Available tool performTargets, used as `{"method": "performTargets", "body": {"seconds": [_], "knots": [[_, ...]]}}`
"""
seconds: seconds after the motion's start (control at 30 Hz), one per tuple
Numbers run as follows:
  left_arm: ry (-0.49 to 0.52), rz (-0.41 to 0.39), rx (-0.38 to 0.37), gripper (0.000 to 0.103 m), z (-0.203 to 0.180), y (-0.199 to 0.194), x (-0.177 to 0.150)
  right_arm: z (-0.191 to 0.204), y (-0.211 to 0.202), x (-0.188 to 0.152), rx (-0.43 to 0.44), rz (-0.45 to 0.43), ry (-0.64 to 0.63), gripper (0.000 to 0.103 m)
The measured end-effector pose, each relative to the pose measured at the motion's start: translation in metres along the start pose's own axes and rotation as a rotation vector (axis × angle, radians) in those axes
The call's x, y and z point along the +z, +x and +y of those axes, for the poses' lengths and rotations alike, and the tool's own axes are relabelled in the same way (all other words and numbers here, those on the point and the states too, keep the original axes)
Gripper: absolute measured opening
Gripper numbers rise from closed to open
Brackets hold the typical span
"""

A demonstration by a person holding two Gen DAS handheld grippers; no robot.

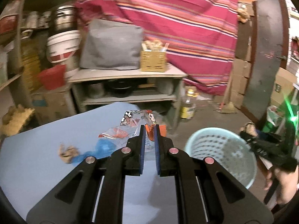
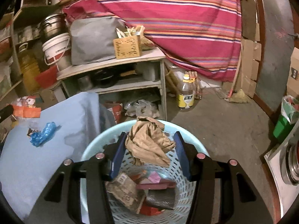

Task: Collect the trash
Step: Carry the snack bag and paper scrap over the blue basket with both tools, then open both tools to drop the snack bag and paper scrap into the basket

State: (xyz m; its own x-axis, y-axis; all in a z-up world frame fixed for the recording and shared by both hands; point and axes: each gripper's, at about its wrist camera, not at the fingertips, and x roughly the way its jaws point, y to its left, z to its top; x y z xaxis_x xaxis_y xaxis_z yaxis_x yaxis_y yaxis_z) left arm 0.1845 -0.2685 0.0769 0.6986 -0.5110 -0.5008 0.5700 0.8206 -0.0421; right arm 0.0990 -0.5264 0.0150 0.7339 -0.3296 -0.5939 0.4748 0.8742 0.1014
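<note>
My left gripper (image 1: 150, 133) is shut on a clear printed plastic wrapper with an orange part (image 1: 129, 128), above the blue table (image 1: 37, 158). A blue plastic scrap (image 1: 101, 149) and a small brown crumpled scrap (image 1: 67, 152) lie on the table. My right gripper (image 2: 149, 140) is open above the light blue perforated basket (image 2: 188, 140). A crumpled brown paper (image 2: 149, 141) sits between its fingers without being gripped, over the basket. Several pieces of trash (image 2: 142, 190) lie in the basket. The wrapper (image 2: 26, 110) and blue scrap (image 2: 44, 134) also show in the right wrist view.
A grey shelf unit (image 1: 127, 74) with a grey bag and a wicker box (image 1: 153, 59) stands behind the table. A bottle (image 2: 186, 95) stands on the floor. A striped red cloth (image 2: 177, 18) hangs behind. A green bin (image 2: 284, 123) stands at right.
</note>
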Motion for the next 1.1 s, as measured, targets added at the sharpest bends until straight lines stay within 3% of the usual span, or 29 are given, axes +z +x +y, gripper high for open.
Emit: {"method": "performTargets", "body": {"seconds": [0.27,0.43,0.6,0.77,0.9,0.97,1.1], "knots": [[0.008,0.076,-0.136,0.008,-0.071,0.044,-0.014,-0.030,0.006,-0.002,-0.013,0.022,0.057,0.052],[0.044,0.136,-0.163,0.008,-0.105,0.070,-0.031,-0.039,0.011,-0.005,-0.017,0.039,0.072,0.052],[0.048,0.174,-0.169,0.010,-0.116,0.087,-0.037,-0.041,0.013,-0.006,-0.018,0.045,0.070,0.051],[0.029,0.167,-0.162,0.047,-0.108,0.085,-0.038,-0.041,0.014,-0.005,-0.016,0.047,0.072,0.052],[0.032,0.147,-0.128,0.063,-0.099,0.075,-0.037,-0.038,0.015,-0.006,-0.014,0.052,0.064,0.052],[0.020,0.135,-0.103,0.084,-0.090,0.068,-0.036,-0.035,0.015,-0.006,-0.012,0.054,0.058,0.052],[0.012,0.128,-0.078,0.090,-0.069,0.057,-0.035,-0.027,0.017,-0.005,-0.008,0.061,0.050,0.053]]}}
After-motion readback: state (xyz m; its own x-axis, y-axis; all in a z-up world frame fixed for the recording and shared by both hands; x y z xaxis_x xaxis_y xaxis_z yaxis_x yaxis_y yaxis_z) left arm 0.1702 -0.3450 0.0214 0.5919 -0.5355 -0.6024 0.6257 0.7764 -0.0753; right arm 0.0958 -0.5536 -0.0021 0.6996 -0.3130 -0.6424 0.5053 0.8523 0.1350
